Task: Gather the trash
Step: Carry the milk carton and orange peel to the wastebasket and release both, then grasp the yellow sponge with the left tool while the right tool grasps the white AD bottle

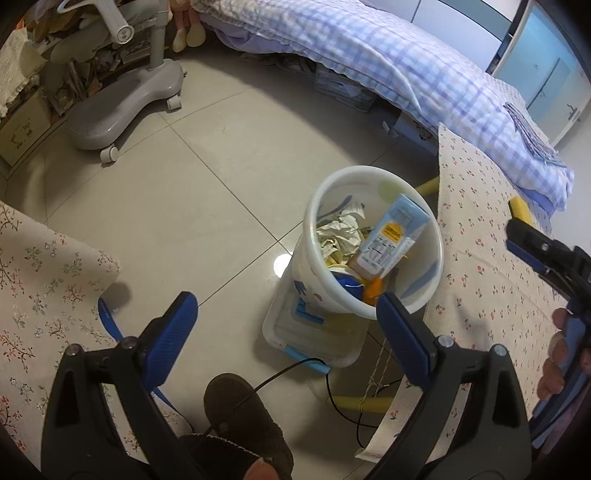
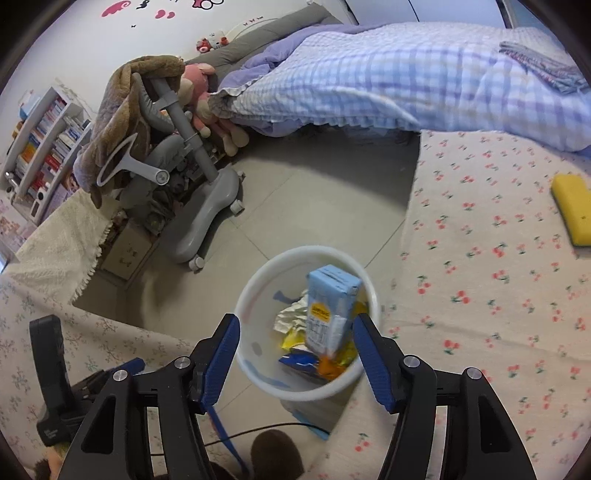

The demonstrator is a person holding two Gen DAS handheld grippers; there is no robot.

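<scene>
Both ribbed blue tongs (image 1: 286, 314) (image 2: 295, 354) gape empty over the round white bin (image 2: 258, 373) (carton (image 2: 328, 310) inside).

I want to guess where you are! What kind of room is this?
Most likely a child's bedroom: a bed with a checked quilt, plush toys beside it, a bookshelf, and cartoon stickers on the wall.

Both tongs (image 2: 295, 363) have black frames, ribbed blue pads (image 1: 404, 334), silver screws; fuzzy brown slipper (image 1: 243, 424).
</scene>
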